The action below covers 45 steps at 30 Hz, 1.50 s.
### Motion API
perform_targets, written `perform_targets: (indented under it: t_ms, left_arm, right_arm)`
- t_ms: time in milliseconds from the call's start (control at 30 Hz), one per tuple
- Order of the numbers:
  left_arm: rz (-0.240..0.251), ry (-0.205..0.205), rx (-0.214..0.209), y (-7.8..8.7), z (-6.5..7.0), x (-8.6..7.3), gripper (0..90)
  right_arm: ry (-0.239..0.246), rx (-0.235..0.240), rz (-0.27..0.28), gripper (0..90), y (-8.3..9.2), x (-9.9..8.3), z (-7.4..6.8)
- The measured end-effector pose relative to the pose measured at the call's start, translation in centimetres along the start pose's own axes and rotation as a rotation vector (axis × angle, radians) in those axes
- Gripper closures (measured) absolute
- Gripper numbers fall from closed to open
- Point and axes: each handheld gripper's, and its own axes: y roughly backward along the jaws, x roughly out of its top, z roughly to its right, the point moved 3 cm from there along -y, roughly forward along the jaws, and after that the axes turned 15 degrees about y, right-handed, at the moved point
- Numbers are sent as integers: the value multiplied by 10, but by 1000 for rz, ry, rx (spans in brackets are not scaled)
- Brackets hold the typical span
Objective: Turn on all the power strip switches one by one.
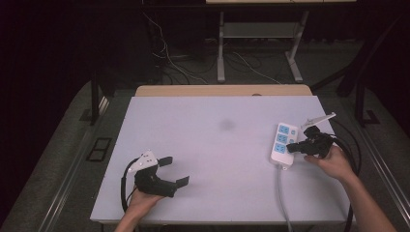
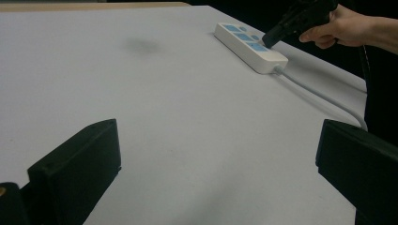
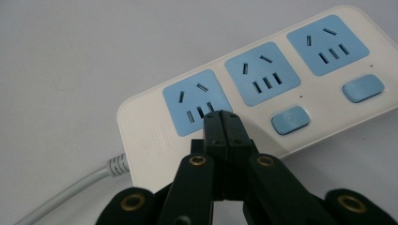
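Observation:
A white power strip (image 1: 282,137) with three blue sockets and blue buttons lies at the table's right side, and its grey cable (image 1: 283,193) runs toward the front edge. My right gripper (image 1: 289,146) is shut with nothing between its jaws. Its joined tips (image 3: 220,117) sit over the strip (image 3: 263,84) at the lower edge of the socket nearest the cable (image 3: 70,187); whether they touch is unclear. My left gripper (image 1: 174,171) rests open near the front left, empty, its jaws wide apart (image 2: 218,173). From there the strip (image 2: 244,40) and right gripper (image 2: 268,40) lie far off.
The white tabletop (image 1: 217,159) has a faint dark smudge (image 1: 226,124) near its middle. A wooden edge (image 1: 222,90) runs along the back. Beyond it stand metal desk legs (image 1: 221,48) and loose floor cables (image 1: 169,58).

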Motion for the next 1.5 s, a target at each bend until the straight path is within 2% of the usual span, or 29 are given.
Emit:
perform_targets:
  t_ms: [367,500,867,1133,1500]
  left_arm:
    - [-2,0,-2,-1,0,0,0]
    - [-3,2,-1,-1,0,0,0]
    - [-1,4,-1,0,0,0,0]
    - [1,3,-1,0,-1,0,0]
    - [2,2,0,0,-1,0,0]
  right_arm:
    - [-13,4,3,900,0,0,0]
    - [-2,-7,4,900,1,1,-1]
    - [6,9,12,900,2,8,-2]
    - [21,3,14,900,13,21,1]
    - [36,-31,9,900,31,34,14]
